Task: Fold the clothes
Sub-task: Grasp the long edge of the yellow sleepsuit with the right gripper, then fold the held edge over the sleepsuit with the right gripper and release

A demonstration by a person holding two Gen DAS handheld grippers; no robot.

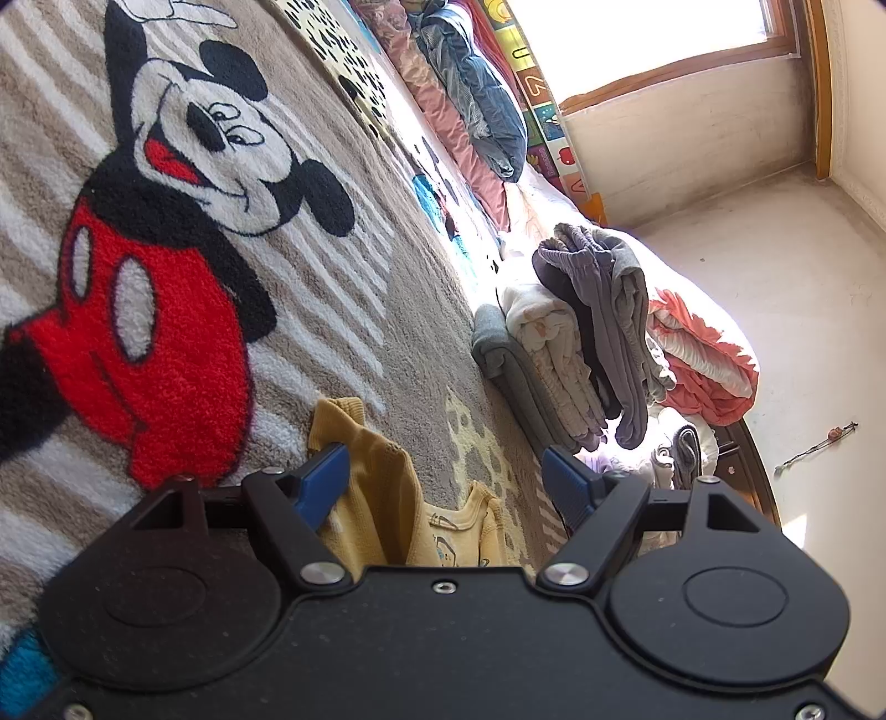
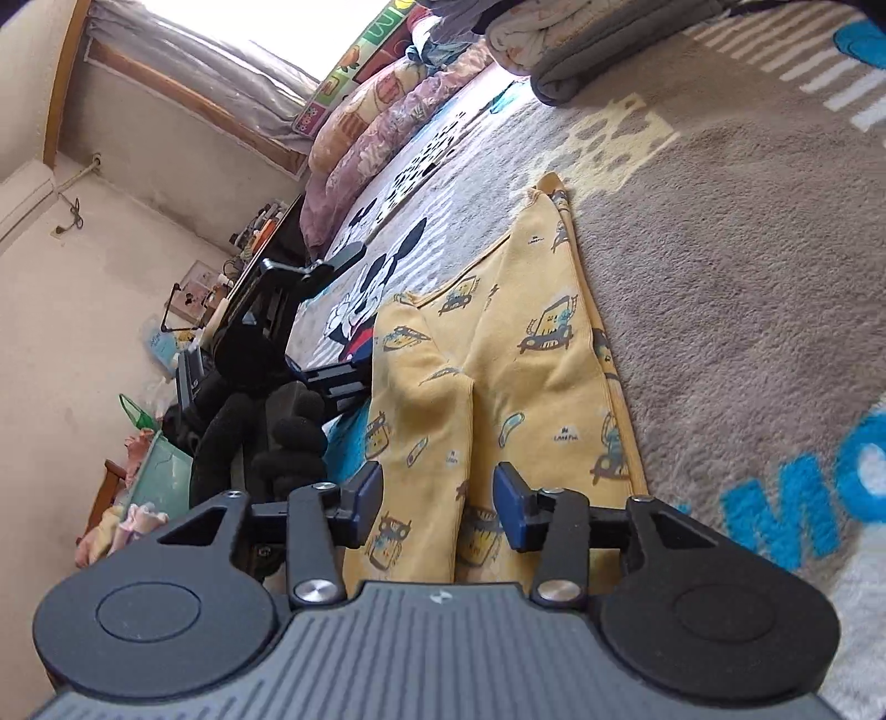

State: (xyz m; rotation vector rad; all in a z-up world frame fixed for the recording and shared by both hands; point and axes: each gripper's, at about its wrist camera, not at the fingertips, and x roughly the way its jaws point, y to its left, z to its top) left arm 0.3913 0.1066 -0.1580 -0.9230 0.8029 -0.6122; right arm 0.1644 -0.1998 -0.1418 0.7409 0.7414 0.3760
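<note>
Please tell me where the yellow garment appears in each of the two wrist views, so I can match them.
Left wrist view: yellow garment at bottom centre, between the open blue fingers, mostly hidden by the gripper body.
Right wrist view: yellow garment spread across the centre.
Shared landmark: the pile of folded clothes.

The left gripper's black body hides the lower part of the yellow garment, so how far it reaches toward the camera cannot be told. In the right wrist view the top edge cuts off the stack of folded clothes, and the small items on the dark shelf by the wall are too small to name. Blown-out light from the window washes out the clothes below the stack.
</note>
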